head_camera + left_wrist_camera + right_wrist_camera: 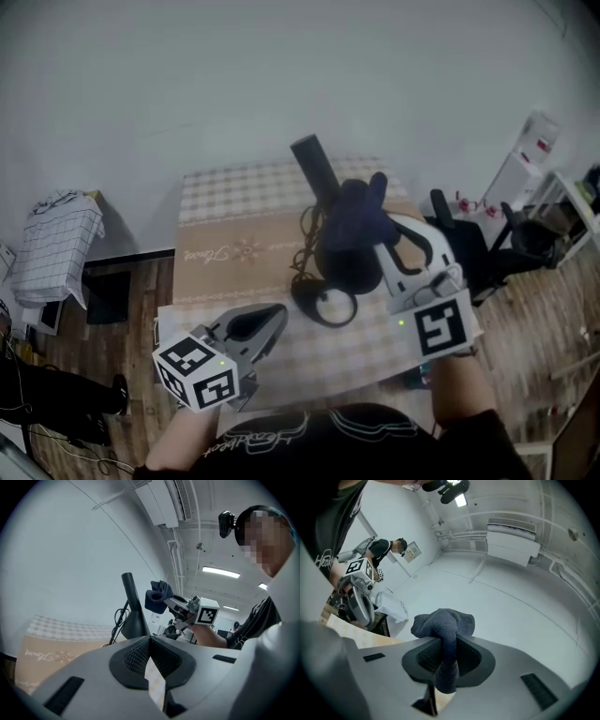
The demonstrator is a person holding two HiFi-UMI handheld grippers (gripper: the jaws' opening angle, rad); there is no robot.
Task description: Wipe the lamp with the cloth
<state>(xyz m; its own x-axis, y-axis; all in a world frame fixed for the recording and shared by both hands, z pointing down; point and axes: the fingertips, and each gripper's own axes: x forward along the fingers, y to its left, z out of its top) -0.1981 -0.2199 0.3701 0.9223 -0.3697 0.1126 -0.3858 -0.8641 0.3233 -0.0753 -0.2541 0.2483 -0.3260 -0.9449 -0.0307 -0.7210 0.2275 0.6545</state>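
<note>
Gripping the cloth [443, 623] in the right tongs [375, 225], clamped on a bunched wad so that a soft lump stands proud of the tips, ready for rubbing. Raised just beside the slanting stem of the lamp [317, 169], near its top; hard to tell whether touching. Lamp upright on the checked bench [216, 202], toward the far side, with cord [302, 246] trailing by the base. Left tongs [277, 314] low near the front edge, pressed together on nothing, seemingly parked clear of the wiping. Probably early in the wipe. Next, drawing the wad along the stem, gently enough not to tip the lamp.
</note>
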